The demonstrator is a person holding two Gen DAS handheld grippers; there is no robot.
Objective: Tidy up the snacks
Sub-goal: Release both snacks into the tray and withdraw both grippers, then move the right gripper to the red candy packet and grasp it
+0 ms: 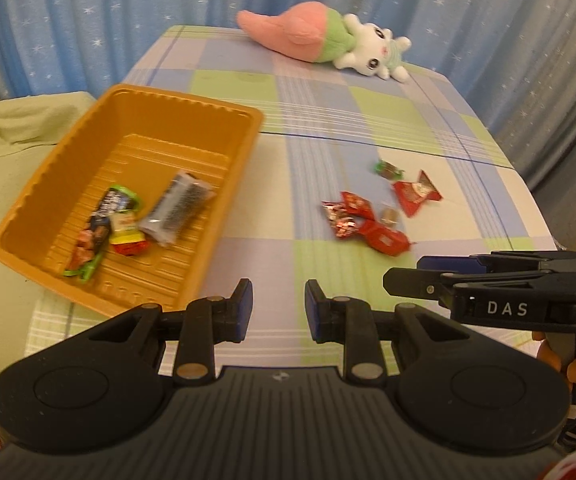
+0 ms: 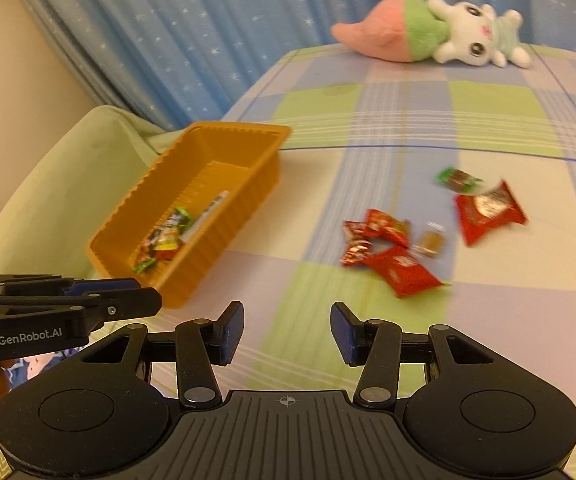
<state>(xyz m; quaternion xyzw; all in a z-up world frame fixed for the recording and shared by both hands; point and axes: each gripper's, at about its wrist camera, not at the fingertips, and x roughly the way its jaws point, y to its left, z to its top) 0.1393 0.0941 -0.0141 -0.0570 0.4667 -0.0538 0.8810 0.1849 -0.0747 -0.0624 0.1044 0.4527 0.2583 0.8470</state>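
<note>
I am holding the left gripper (image 1: 277,308) over the near edge of the checked tablecloth (image 1: 328,120), jaws parted a little and gripping nothing. The right gripper (image 2: 287,332) is hanging beside it, jaws somewhat wider, also empty. The orange tray (image 1: 47,184) is sitting at the left with several wrapped snacks (image 1: 127,220) lying inside. The red packets (image 1: 368,220) are lying loose on the cloth, well apart from the tray.
</note>
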